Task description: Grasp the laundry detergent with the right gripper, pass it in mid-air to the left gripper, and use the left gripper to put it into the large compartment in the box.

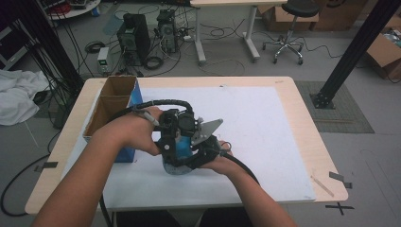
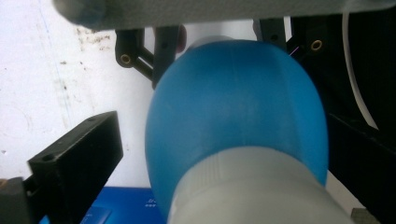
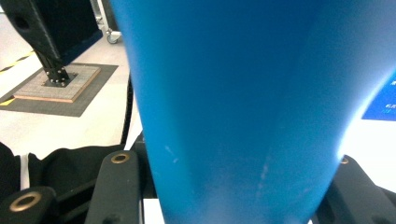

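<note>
A blue bottle (image 1: 176, 152) with a white neck (image 2: 252, 191) is held just above the white mat between both hands. In the right gripper view, my right gripper (image 3: 233, 168) is shut on the bottle's blue body (image 3: 233, 93), one black jaw pressing each side. My left gripper (image 2: 224, 140) straddles the neck end. Its left fingertip (image 2: 79, 158) stands a little off the bottle, so it is open, while the other jaw lies close along the right side. The right gripper's fingers (image 2: 163, 51) show beyond the bottle's rounded end. In the high view both grippers (image 1: 187, 132) crowd over the bottle.
An open cardboard box (image 1: 109, 101) with a blue side stands at the table's left, close to the left hand. The white mat (image 1: 265, 127) covers most of the wooden table (image 1: 307, 137). Computers, cables and a stool sit on the floor beyond.
</note>
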{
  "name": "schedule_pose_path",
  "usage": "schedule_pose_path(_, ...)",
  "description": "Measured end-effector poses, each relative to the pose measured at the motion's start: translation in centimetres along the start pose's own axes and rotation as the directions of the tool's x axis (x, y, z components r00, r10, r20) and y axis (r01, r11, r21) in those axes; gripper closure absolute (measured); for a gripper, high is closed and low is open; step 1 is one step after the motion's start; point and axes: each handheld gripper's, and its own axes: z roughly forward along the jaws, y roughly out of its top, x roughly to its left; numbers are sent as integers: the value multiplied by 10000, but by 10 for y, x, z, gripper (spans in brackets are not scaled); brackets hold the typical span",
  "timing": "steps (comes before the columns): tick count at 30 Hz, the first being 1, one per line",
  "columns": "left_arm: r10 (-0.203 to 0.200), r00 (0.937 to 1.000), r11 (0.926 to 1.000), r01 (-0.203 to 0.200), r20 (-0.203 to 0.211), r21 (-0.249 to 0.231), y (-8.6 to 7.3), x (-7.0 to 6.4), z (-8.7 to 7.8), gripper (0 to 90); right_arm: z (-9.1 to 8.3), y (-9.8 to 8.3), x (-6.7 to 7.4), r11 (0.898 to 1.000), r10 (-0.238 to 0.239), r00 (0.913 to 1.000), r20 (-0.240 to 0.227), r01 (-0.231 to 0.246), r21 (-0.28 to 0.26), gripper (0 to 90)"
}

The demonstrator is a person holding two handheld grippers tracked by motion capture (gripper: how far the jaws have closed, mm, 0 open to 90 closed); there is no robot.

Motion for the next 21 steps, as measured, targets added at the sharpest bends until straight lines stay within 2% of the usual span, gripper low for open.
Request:
schedule_pose_path(4, 41, 10000, 10000, -40, -59, 66, -1, 0, 0, 38, 0, 0, 0, 10000, 34, 10000, -6, -34, 34, 474)
schedule_pose_path(8, 55, 9998, 9999, -54, -165, 109, 0, -2, 1, 97, 0, 0, 1, 9998, 159, 9999, -4, -159, 97, 474)
schedule_pose_path(18, 46, 9997, 9999, -43, -251, 128, -1, -2, -1, 105, 0, 0, 1, 9999, 131, 9999, 4, -131, 50, 474)
schedule_pose_path(21, 68, 9997, 10000, -66, -223, 70, 0, -2, -3, 162, 0, 0, 2, 9993, 326, 9995, 54, -327, 176, 474)
